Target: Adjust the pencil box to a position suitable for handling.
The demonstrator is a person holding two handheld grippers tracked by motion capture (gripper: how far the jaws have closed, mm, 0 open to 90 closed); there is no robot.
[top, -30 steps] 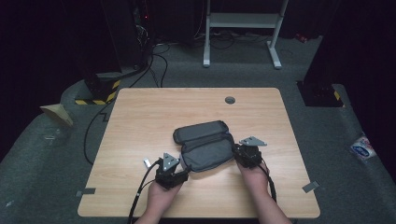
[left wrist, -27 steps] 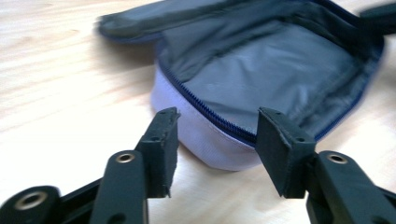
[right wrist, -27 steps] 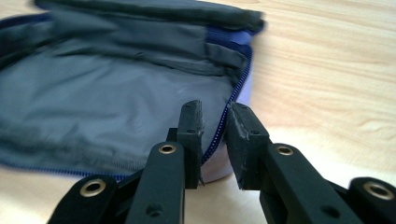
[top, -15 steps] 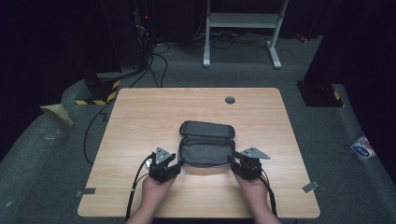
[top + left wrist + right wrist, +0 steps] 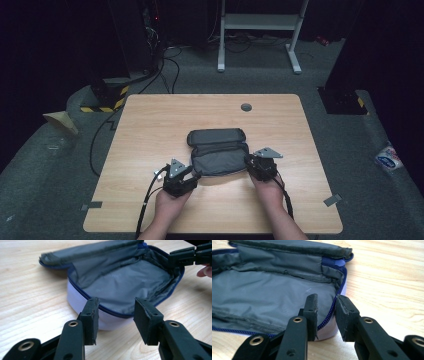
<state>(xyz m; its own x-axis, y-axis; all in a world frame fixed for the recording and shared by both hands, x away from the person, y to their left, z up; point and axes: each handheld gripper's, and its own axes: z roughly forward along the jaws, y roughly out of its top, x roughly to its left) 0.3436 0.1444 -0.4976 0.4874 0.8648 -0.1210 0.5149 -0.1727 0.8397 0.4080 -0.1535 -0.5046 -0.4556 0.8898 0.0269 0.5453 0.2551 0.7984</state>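
Observation:
An open zip pouch (image 5: 220,159) with grey lining and a blue zipper lies on the near half of the table, its lid (image 5: 216,136) folded back away from me. My left gripper (image 5: 194,175) is at the pouch's near left corner. In the left gripper view its jaws (image 5: 116,307) stand apart and have just been closing a little, with the pouch's pale wall (image 5: 112,321) between the tips and no pad pressing on it. My right gripper (image 5: 248,161) is at the pouch's right end. Its jaws (image 5: 326,305) have just closed on the zipper rim (image 5: 342,282), one inside and one outside.
The wooden table (image 5: 150,130) has a round grommet (image 5: 246,107) near its far edge. Black cables trail from both grippers toward the table's front edge. A white metal stand (image 5: 260,25) and more cables lie on the dark floor beyond.
The pouch has swung from a slanted lie to square with the table's front edge. Both hands came a little nearer to me, and the right gripper now sits at the pouch's right end.

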